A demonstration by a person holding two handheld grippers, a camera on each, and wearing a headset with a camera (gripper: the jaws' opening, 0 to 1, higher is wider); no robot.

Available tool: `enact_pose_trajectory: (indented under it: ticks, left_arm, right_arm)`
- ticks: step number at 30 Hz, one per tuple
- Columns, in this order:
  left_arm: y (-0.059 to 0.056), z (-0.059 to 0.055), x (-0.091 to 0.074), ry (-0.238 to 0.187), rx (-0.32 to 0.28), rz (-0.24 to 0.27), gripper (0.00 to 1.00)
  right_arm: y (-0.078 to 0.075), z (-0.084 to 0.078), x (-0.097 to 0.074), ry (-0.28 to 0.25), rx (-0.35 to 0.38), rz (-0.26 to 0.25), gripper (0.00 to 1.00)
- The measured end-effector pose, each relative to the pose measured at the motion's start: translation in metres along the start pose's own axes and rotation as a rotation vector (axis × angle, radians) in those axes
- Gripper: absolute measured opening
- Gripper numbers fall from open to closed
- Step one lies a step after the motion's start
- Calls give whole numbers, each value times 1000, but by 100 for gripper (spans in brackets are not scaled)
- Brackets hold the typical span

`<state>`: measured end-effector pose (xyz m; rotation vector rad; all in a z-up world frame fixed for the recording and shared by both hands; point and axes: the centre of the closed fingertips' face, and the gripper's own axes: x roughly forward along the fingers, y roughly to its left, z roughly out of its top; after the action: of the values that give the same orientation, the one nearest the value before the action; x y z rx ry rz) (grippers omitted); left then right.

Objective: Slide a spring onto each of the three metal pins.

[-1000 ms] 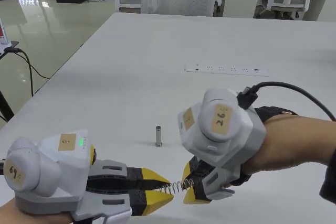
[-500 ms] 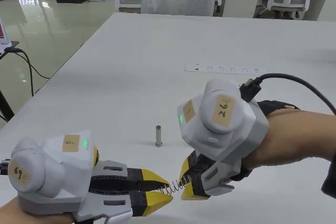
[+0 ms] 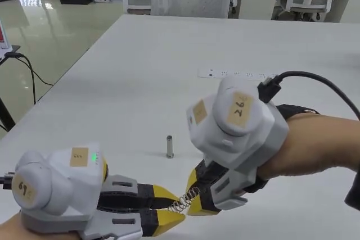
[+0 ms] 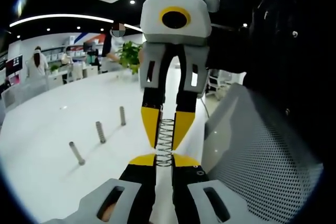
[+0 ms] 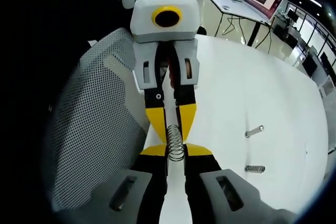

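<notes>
The left gripper (image 3: pixel 167 221) and right gripper (image 3: pixel 193 199) meet tip to tip low over the near part of the white worktop (image 3: pixel 169 66). Between them they hold one spring (image 3: pixel 184 200), which bridges the gap. Each gripper's fingers are closed narrowly on one end of it. In the left gripper view, three metal pins (image 4: pixel 100 131) stand upright on the worktop just beyond the grippers. In the right gripper view, a second spring (image 5: pixel 254 169) lies flat beside a pin.
</notes>
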<state>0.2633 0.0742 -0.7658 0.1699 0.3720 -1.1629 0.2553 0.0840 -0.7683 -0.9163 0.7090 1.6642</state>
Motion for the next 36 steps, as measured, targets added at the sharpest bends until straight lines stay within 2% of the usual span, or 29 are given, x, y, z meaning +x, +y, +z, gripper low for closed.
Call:
enact_pose_trajectory:
  ticks: [6, 24, 36]
  left_arm:
    - [0, 0, 0, -3, 0, -1, 3]
    - [0, 1, 0, -9, -1, 1, 3]
    - [1, -1, -1, -5, -3, 8, 3]
  right_arm:
    - [1, 7, -1, -18, 4, 2, 8]
    - [3, 20, -1, -15, -17, 3, 8]
    - [2, 19, 1, -5, -21, 0, 8]
